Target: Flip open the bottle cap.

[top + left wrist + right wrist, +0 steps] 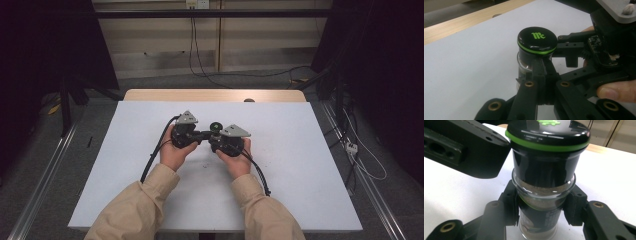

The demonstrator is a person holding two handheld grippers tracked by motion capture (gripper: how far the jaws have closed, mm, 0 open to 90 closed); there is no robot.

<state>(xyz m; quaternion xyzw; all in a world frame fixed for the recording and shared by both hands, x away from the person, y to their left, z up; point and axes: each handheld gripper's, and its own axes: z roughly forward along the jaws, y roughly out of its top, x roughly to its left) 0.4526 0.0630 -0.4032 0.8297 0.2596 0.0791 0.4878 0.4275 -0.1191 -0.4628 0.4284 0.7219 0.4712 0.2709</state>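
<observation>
Spice jar (pixel 544 195) upright mid-table (pixel 300 190), nearer far edge. My right tongs (pixel 541 212) clamp glass body. My left tongs (pixel 543 68) pinched shut, empty, tips against cap (pixel 537 40). Judgement: unscrewing cap; hold body steady, reopen left around cap, twist level.

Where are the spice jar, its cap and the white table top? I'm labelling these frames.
spice jar (pixel 541 202), right gripper view, glass body.
cap (pixel 537 39), left gripper view, glossy top.
white table top (pixel 280 165), high view, bare surface.
</observation>
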